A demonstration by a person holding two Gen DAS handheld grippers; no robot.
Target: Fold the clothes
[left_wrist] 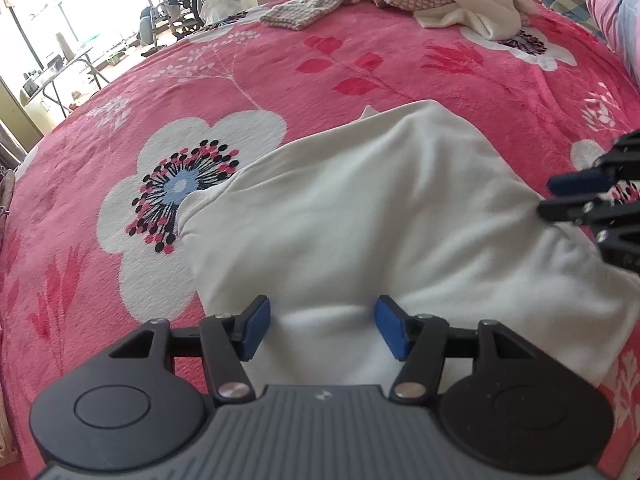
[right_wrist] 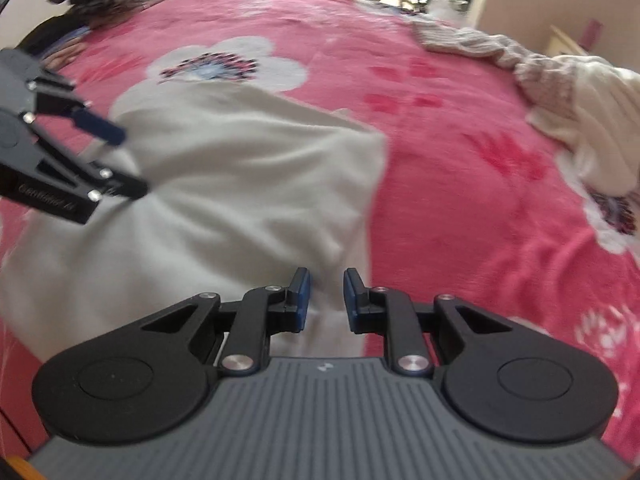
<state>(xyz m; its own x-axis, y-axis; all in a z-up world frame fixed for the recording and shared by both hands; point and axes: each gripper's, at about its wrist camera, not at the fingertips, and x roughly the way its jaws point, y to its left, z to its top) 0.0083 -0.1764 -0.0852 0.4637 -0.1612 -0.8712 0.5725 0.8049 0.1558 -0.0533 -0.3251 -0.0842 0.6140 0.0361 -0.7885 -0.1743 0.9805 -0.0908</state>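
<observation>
Two hand-held grippers hang over a white garment [left_wrist: 360,216] that lies spread and partly folded on a bed covered by a pink floral blanket [left_wrist: 360,68]. The landmark here is that white garment.

From its own camera the left hand-held gripper [left_wrist: 322,328] sits above the near edge of the white garment, its blue pads [left_wrist: 256,328] standing well apart with cloth showing between them; the pads do not press on the fabric. In the right wrist view the same gripper comes in over the left side of the garment, its two fingers spread.

In its own view the right hand-held gripper [right_wrist: 326,300] is above the garment's near right corner, close to where the white cloth meets the blanket. Its pads [right_wrist: 301,296] stand a narrow gap apart and nothing is pinched between them. From the left wrist view it enters at the garment's right edge, one blue pad visible.

Beyond the white garment, at the far side of the bed, lies a heap of other clothes: a pink-and-white checked garment [left_wrist: 320,4] and a cream fleece piece [left_wrist: 480,0] touching it. A large white flower [left_wrist: 160,200] printed on the blanket sits just left of the garment, partly covered by its edge.
</observation>
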